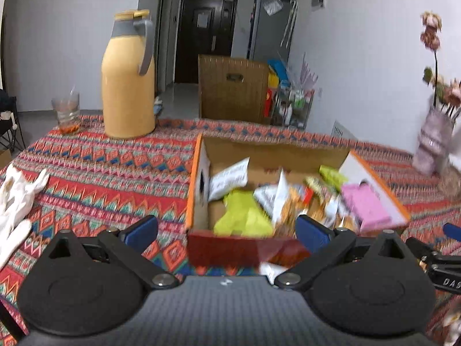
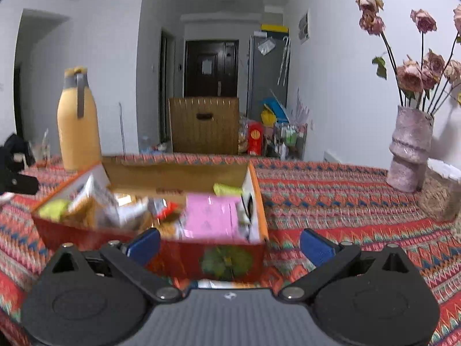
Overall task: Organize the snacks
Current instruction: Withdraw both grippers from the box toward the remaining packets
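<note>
Blue-padded and spread wide, the left hand-held gripper (image 1: pixel 226 232) hangs just before the near wall of the snack box (image 1: pixel 245 249), holding nothing. The right hand-held gripper (image 2: pixel 230 243) is equally wide apart and empty, at the same box's near right corner. Inside the box lie a pink packet (image 2: pixel 211 216), a yellow-green bag (image 1: pixel 245 216) and blurred wrappers. Beyond the box on the patterned tabletop (image 1: pixel 115 170) stands a yellow thermos (image 1: pixel 128 80); far right of the box, a vase (image 2: pixel 409 150).
</note>
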A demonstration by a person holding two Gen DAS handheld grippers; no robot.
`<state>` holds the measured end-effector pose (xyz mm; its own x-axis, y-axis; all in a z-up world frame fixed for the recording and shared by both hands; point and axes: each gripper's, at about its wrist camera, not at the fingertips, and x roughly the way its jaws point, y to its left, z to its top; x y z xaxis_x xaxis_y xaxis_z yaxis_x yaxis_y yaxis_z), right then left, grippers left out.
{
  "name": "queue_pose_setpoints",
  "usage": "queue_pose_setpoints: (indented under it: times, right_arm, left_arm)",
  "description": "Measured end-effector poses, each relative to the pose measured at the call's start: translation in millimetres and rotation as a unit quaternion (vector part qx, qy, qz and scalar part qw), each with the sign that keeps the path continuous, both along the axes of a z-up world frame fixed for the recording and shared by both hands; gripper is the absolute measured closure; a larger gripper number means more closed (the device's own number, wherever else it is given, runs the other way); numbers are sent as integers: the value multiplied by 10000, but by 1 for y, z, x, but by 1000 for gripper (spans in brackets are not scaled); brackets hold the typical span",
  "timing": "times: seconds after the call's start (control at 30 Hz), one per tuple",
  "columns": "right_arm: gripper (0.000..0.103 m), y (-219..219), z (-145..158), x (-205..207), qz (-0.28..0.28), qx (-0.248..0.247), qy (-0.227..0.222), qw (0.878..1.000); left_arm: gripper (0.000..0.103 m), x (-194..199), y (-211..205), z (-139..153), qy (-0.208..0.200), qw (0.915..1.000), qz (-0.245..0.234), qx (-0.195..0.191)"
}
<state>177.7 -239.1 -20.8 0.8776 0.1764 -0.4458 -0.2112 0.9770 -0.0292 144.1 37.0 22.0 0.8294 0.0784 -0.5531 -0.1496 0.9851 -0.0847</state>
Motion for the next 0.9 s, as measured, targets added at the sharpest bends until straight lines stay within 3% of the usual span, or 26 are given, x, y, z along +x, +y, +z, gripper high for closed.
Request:
queue_pose_setpoints:
  times: [0.33, 0.6, 0.9]
  right_arm:
    - [0, -24, -31, -23, -183, -166, 516, 9984]
    - [0, -49, -39, -19, -641, -102, 661, 9957]
    - [2, -76, -47, 17, -1211, 103, 946, 9881]
  left_arm:
    - [0, -22, 3, -42, 483, 9988, -43, 16]
    - [0, -24, 3, -55, 402, 9992, -59, 13]
    - [0, -24, 6, -60, 396, 9992, 8, -75]
